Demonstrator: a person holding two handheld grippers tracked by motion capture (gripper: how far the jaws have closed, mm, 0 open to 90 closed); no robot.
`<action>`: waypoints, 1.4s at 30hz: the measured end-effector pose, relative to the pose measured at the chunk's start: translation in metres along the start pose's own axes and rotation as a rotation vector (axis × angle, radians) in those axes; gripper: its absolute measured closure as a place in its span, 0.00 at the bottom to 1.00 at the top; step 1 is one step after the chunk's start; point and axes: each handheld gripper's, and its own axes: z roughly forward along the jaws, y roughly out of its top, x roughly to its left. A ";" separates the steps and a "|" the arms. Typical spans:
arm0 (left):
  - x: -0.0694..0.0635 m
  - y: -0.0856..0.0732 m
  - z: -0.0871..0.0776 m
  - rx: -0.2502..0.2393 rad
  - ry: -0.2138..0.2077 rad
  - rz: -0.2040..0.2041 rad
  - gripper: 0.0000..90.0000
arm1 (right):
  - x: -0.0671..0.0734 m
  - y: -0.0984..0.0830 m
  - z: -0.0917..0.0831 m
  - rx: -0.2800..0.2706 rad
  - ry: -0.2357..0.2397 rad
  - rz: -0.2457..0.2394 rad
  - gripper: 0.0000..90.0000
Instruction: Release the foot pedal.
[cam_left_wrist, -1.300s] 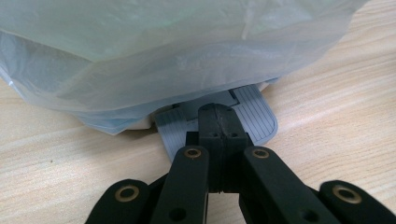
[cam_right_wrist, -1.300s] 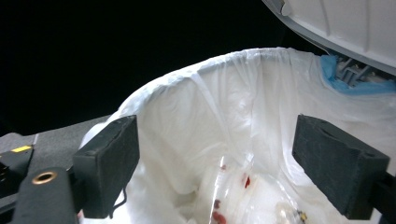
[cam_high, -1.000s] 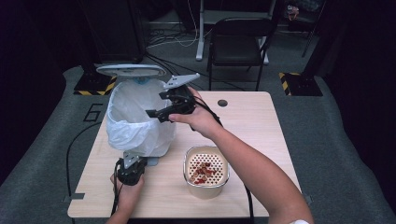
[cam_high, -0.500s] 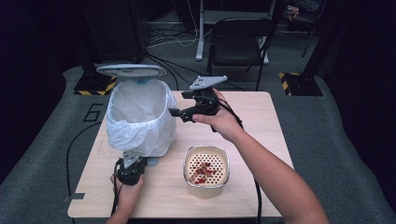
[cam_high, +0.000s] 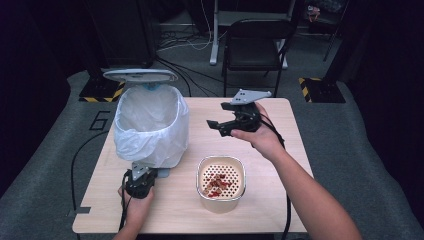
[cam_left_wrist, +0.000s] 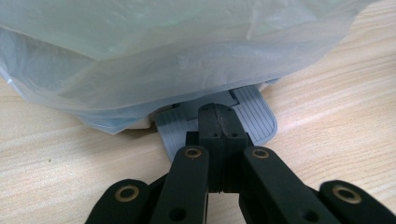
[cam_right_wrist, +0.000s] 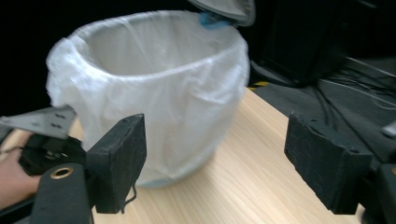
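High view: fixed above the person's side, looked forward and down over the whole table (cam_high: 280, 200), with floor and a chair (cam_high: 255, 45) past the far edge. Both forearms entered from the bottom.

Left gripper view: rode low, just above the tabletop near the left front corner, looked along its own jaws at the grey pedal (cam_left_wrist: 252, 116) and the bag's (cam_left_wrist: 163, 56) lower folds. Very close.

Right gripper view: sat above the table's middle, faced level toward the left edge, took in the whole lined bin (cam_right_wrist: 154, 88) from near.

Shared: all three caught the bin; the right gripper view and high view also caught its raised lid (cam_high: 140, 75).
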 end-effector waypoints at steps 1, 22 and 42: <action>0.000 0.000 0.000 0.002 -0.005 -0.002 1.00 | -0.001 -0.004 -0.004 0.005 -0.018 -0.002 0.23; 0.008 0.000 -0.005 0.000 -0.026 -0.011 0.99 | -0.020 -0.103 -0.055 0.037 -0.193 0.107 0.24; 0.006 0.014 -0.026 -0.023 -0.091 -0.051 0.57 | -0.024 -0.161 -0.063 0.053 -0.287 0.195 0.24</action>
